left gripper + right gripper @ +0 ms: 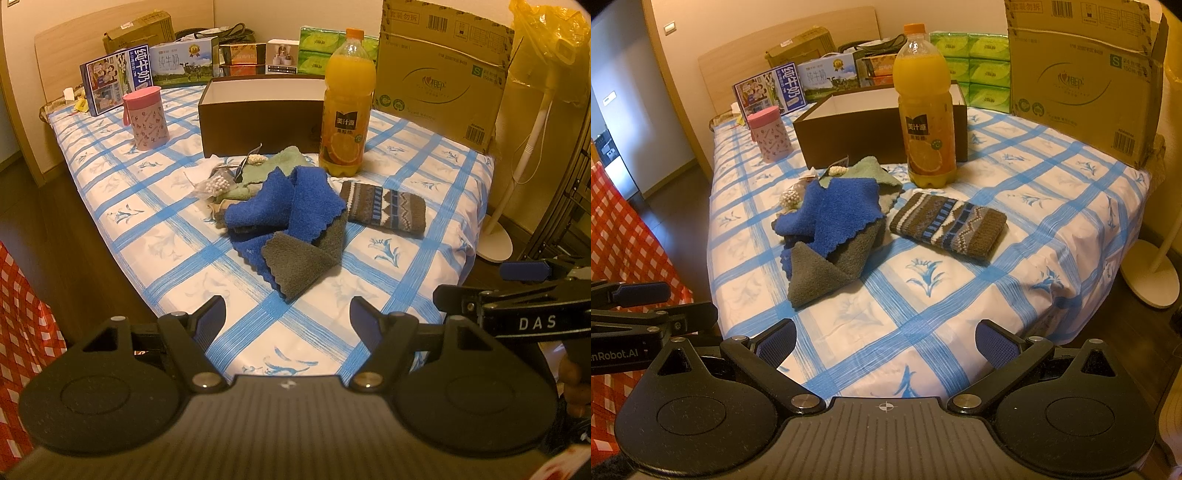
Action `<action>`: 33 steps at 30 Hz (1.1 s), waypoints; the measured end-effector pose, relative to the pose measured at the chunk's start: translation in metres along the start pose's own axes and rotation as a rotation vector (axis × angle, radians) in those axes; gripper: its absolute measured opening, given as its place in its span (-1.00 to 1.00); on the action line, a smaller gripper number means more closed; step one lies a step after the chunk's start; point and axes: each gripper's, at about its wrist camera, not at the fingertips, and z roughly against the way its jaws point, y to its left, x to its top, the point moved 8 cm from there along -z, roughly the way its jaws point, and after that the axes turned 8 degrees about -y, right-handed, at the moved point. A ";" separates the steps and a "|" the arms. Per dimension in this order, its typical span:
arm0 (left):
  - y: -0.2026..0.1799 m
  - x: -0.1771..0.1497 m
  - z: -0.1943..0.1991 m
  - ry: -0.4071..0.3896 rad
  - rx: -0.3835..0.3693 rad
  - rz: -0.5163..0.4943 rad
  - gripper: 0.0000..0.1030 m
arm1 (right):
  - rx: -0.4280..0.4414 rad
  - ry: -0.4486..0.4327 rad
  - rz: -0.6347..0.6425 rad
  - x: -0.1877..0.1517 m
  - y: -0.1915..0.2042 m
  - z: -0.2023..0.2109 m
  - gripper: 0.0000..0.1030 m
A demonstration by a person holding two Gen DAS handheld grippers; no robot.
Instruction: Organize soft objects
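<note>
- Left gripper and right gripper hover at the bench's near edge, jaws spread, empty.
- Pinch the blue-and-grey cloth by its nearest grey corner.
- Carry it over the knitted sock into the brown box, avoiding the juice bottle.

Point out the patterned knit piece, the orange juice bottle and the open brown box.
patterned knit piece (947, 227), right wrist view, middle of its striped top.
orange juice bottle (926, 110), right wrist view, body above the label.
open brown box (258, 127), left wrist view, front wall.
</note>
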 end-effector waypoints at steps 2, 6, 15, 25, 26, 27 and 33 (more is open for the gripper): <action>0.000 0.000 0.000 -0.001 0.000 0.000 0.40 | 0.000 0.000 0.000 0.000 0.000 0.000 1.00; 0.000 0.000 0.000 0.000 0.000 0.000 0.40 | 0.000 0.000 0.000 0.000 0.000 0.000 0.99; 0.000 0.000 0.000 -0.002 0.000 0.000 0.40 | 0.000 0.000 -0.001 0.000 0.000 -0.001 0.99; 0.003 0.003 -0.007 0.008 -0.007 -0.002 0.40 | 0.019 -0.016 -0.011 0.002 0.001 -0.004 1.00; 0.003 0.004 -0.009 0.007 -0.007 -0.004 0.40 | 0.022 -0.022 -0.011 0.002 0.002 -0.003 1.00; 0.003 0.004 -0.010 0.006 -0.007 -0.006 0.40 | 0.026 -0.030 -0.012 0.004 0.001 -0.003 1.00; 0.001 0.010 -0.020 -0.010 -0.014 -0.024 0.40 | 0.042 -0.063 -0.026 0.014 -0.009 -0.008 1.00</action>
